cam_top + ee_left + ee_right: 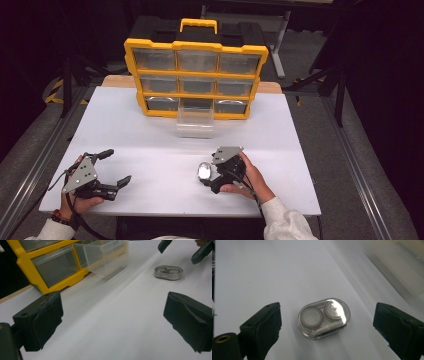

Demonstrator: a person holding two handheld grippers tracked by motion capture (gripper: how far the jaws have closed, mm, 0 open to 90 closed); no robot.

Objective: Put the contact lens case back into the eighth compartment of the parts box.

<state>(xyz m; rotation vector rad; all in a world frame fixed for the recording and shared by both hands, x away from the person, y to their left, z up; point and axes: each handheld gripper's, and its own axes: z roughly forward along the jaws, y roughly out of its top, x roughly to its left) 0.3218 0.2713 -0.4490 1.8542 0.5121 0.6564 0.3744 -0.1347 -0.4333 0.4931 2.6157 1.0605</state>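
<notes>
Approach step: my right gripper [325, 325], jaws spread wide, straddles the contact lens case [324, 318] lying on the bench [150, 145] between them; next, I judge, closing squarely. My left gripper [116, 168] rests gaping, well aside.

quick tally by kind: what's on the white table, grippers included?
Yellow and black drawer organizer with clear plastic drawers: 1
Pulled-out clear plastic drawer: 1
Small clear oval lens case: 1
Black two-jaw grippers, left gripper and right gripper: 2
Total: 5
</notes>
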